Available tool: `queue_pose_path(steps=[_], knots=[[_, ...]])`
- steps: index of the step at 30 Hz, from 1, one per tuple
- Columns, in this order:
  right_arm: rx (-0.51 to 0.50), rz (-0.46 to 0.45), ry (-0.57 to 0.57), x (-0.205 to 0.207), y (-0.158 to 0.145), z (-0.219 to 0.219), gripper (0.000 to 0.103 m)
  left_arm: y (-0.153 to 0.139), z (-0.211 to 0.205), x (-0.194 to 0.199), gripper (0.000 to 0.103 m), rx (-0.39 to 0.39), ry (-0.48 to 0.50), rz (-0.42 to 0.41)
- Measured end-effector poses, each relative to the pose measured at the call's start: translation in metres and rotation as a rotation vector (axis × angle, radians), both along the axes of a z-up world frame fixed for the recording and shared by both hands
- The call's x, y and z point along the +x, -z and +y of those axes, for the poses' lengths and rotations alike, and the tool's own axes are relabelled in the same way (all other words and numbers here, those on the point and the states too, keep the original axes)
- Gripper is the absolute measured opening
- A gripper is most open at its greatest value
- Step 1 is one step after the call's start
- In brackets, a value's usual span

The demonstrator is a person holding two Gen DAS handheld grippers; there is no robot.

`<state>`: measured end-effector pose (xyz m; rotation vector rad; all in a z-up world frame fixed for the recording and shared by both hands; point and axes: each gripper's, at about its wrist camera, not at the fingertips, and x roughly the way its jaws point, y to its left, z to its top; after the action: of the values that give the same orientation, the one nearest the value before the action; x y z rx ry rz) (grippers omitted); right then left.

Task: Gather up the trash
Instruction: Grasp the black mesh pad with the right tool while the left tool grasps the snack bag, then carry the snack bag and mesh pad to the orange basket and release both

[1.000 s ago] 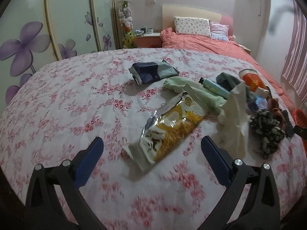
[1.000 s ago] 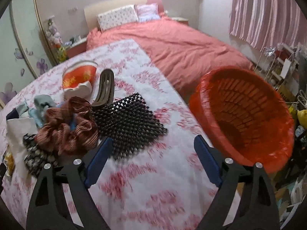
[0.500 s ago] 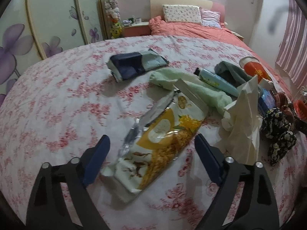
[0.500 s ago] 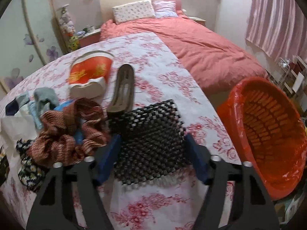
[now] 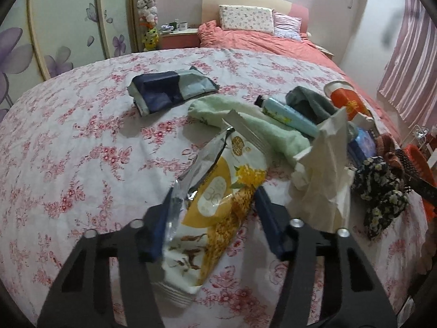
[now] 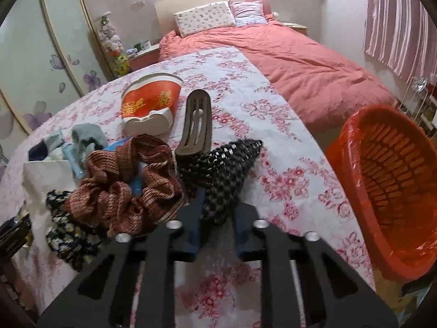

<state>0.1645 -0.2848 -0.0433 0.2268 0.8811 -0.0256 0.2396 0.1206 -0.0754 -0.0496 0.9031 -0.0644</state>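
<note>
Left claw: the left claw [image 5: 211,218] is closing round the lower half of the yellow snack bag [image 5: 218,199], its blue fingers [image 5: 269,224] against both edges of the bag; I would call it grasping the bag, though how firm the pinch is I cannot tell.

Right claw: the right claw [image 6: 217,227] is clenched on the near corner of the black woven mat [image 6: 221,169], which bunches into a cone above the bed.

Where the trash is: the bag lies flat on the floral bedspread [image 5: 82,142], its torn silver top pointing towards the green cloth [image 5: 245,125]; a crumpled white paper [image 5: 325,175] stands just beside it on the right.

Where it goes: the orange basket [image 6: 387,186] with its red liner sits off the bed's edge, on the right claw's side.

How to do it well: squeeze the crinkly film fully before lifting, raise it straight so it does not drag the paper or cloth along.

Risk: slick foil may slip out.
</note>
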Motion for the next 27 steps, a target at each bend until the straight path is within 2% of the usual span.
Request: queue_pose_path(steps=[9, 18, 27], knots=[[0.032, -0.041, 0.013, -0.014, -0.007, -0.009, 0.009, -0.009, 0.002, -0.014, 0.034, -0.031, 0.012, -0.029], [0.029, -0.106, 0.044, -0.026, -0.025, -0.02, 0.009, -0.032, 0.003, -0.028, 0.032, -0.043, -0.001, -0.085], [0.02, -0.19, 0.06, -0.044, -0.044, -0.028, 0.009, -0.067, -0.006, -0.046, 0.032, -0.078, -0.002, -0.164]])
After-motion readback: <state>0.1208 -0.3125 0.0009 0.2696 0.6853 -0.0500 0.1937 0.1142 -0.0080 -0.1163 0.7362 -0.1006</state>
